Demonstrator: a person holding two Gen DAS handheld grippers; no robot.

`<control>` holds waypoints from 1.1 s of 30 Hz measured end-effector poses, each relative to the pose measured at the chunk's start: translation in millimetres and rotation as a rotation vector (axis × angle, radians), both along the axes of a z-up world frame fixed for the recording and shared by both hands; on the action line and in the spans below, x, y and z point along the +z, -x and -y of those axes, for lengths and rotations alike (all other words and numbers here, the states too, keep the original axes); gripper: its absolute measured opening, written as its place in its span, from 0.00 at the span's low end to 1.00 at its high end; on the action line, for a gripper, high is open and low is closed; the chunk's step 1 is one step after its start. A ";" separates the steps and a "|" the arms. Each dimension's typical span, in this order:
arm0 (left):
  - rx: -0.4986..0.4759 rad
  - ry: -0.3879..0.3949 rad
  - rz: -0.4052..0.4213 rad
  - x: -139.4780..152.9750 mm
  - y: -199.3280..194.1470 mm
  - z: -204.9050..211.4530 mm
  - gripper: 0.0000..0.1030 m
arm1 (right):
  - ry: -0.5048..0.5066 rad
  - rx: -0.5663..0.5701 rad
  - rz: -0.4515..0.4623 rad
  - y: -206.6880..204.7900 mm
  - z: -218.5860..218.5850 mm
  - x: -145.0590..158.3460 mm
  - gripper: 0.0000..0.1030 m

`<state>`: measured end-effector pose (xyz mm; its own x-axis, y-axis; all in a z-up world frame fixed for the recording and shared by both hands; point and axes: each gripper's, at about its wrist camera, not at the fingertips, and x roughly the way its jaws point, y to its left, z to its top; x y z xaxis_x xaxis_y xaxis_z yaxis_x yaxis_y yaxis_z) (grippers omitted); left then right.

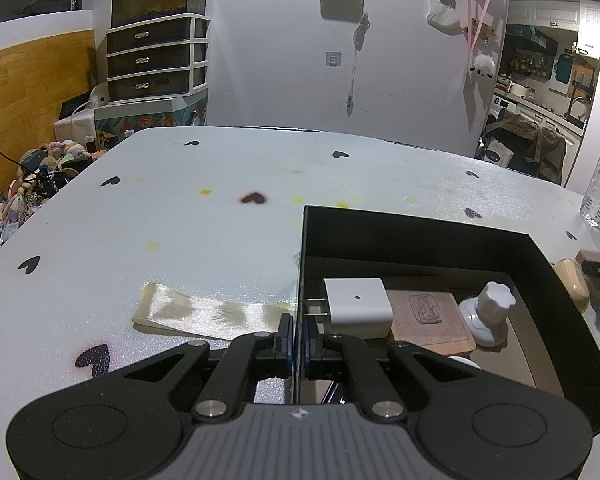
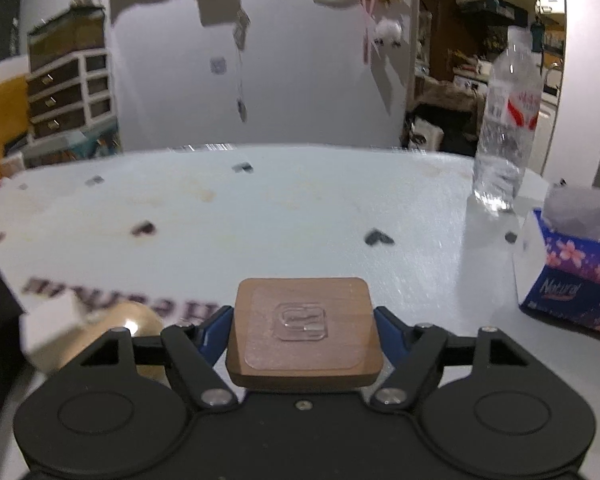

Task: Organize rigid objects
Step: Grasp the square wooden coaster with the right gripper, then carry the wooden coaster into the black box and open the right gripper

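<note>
My left gripper (image 1: 299, 336) is shut on the left wall of the black box (image 1: 420, 236), one finger outside and one inside. Inside the box lie a white charger (image 1: 358, 306), a brown wooden square (image 1: 428, 320) and a white knob-shaped piece (image 1: 488, 312). My right gripper (image 2: 302, 332) is shut on a brown wooden square with a clear sticker (image 2: 302, 330), held above the table. A beige oval object (image 2: 112, 328) lies just left of the right gripper; it also shows beside the box in the left wrist view (image 1: 574, 282).
The white table (image 1: 180, 220) carries heart marks. A satin ribbon (image 1: 204, 314) lies left of the box. A water bottle (image 2: 504, 128) and a tissue pack (image 2: 576, 276) stand at the right. A white block (image 2: 50, 322) sits by the beige object.
</note>
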<state>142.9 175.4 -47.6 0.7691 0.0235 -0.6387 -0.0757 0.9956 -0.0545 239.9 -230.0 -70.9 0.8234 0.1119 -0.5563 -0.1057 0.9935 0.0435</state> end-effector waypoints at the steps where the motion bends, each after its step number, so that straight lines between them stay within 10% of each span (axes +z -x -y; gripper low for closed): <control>1: 0.000 0.000 0.000 0.0 0.0 -0.3 0.04 | -0.013 0.024 0.015 6.7 -3.3 6.7 0.73; 16: -0.004 -0.006 -0.003 1.5 -0.3 -0.3 0.04 | 0.050 0.730 0.122 73.3 -89.6 60.7 0.73; 33: 0.009 -0.019 -0.008 1.7 -2.4 -0.6 0.04 | 0.271 1.334 0.019 75.6 -149.1 57.1 0.73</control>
